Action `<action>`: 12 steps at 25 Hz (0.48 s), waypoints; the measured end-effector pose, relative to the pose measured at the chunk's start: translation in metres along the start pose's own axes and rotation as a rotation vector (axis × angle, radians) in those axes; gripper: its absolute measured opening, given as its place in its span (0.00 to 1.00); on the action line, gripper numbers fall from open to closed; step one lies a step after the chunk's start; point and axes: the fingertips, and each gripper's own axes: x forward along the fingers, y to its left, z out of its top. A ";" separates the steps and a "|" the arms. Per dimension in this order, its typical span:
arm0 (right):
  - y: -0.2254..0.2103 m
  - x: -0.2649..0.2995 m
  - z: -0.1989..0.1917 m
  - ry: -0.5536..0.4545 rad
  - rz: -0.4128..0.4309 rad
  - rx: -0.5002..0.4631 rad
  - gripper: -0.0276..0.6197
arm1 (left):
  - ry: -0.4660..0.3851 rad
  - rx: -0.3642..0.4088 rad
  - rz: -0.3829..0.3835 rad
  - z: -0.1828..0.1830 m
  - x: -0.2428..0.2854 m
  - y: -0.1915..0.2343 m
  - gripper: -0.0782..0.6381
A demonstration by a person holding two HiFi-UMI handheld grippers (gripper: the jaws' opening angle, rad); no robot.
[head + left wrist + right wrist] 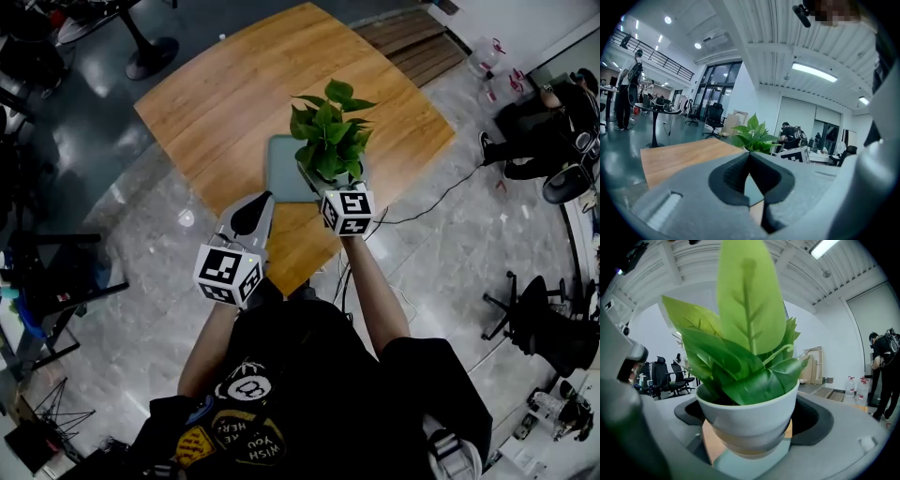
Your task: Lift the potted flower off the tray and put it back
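Right gripper view: right gripper (752,422) jaws clamp the potted flower (749,404) above the tray (746,469); left gripper (750,158) jaws closed.

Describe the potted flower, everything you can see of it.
The potted flower has broad, glossy green leaves, no blooms visible, in a round white pot with a tan band low on its wall. It stands roughly upright, clamped at the pot between the jaws of the right gripper, over the grey tray on the wooden table. Whether its base touches the tray can't be told.
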 end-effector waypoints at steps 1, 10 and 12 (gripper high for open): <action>-0.005 0.004 -0.009 0.006 0.010 0.001 0.87 | 0.003 -0.004 0.007 -0.004 0.001 0.001 0.11; -0.041 0.064 -0.143 0.151 0.033 0.027 0.87 | 0.077 -0.038 0.075 -0.054 -0.004 0.023 0.11; -0.046 0.078 -0.172 0.179 0.017 0.045 0.87 | 0.098 -0.041 0.082 -0.065 -0.005 0.027 0.11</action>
